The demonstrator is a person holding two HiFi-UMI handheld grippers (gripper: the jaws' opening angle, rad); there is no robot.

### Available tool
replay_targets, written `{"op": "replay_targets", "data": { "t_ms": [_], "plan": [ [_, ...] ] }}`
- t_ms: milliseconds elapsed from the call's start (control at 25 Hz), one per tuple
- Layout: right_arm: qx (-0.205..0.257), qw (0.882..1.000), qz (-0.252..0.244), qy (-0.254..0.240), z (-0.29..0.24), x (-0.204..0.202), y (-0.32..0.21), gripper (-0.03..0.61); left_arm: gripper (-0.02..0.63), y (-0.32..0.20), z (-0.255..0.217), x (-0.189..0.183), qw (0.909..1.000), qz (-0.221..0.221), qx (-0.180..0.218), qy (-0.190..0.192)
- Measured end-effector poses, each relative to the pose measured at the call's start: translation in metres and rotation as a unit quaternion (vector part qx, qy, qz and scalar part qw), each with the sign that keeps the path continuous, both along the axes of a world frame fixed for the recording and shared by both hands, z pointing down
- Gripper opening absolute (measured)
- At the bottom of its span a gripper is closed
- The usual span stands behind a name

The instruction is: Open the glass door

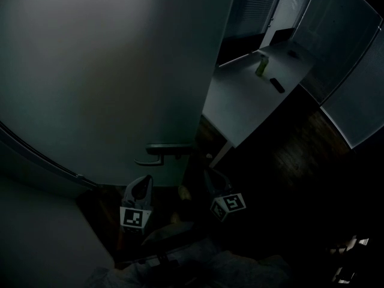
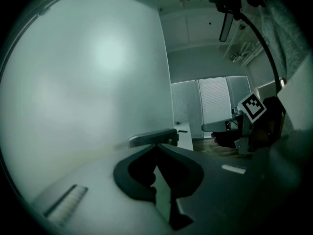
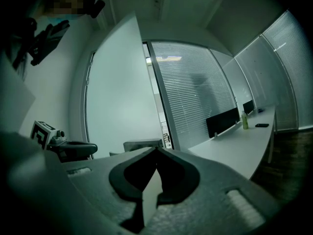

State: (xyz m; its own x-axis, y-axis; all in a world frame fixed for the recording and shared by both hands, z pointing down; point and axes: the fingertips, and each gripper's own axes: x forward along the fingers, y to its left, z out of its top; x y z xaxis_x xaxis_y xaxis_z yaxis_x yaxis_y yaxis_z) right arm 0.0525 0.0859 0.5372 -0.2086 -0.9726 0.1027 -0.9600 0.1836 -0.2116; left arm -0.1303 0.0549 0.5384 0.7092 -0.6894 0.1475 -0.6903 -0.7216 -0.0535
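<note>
The frosted glass door (image 1: 120, 71) fills the upper left of the head view, its free edge running down to a metal lever handle (image 1: 165, 150). My left gripper (image 1: 143, 183) sits just below that handle, jaws shut with nothing between them. In the left gripper view the handle (image 2: 152, 137) lies just beyond the closed tips of the left gripper (image 2: 156, 146). My right gripper (image 1: 208, 176) hangs to the right of the door's edge, also shut and empty. The right gripper view shows the right gripper (image 3: 156, 150) pointing at the handle (image 3: 142, 144) and the door (image 3: 117, 102).
Past the door's edge stands a white desk (image 1: 252, 95) with a green bottle (image 1: 261, 66) and a small dark device (image 1: 276, 85). Slatted blinds (image 3: 190, 92) and glass partitions (image 1: 354, 71) close the room. The floor (image 1: 300, 173) is dark wood.
</note>
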Motion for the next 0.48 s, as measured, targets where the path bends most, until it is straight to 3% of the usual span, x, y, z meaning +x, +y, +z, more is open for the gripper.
{"op": "replay_targets", "data": {
  "t_ms": [480],
  "plan": [
    [-0.004, 1.000, -0.001, 0.001, -0.0002, -0.0034, 0.0002, 0.002, 0.005, 0.0001, 0.0004, 0.0000, 1.0000, 0.004, -0.003, -0.004]
  ]
}}
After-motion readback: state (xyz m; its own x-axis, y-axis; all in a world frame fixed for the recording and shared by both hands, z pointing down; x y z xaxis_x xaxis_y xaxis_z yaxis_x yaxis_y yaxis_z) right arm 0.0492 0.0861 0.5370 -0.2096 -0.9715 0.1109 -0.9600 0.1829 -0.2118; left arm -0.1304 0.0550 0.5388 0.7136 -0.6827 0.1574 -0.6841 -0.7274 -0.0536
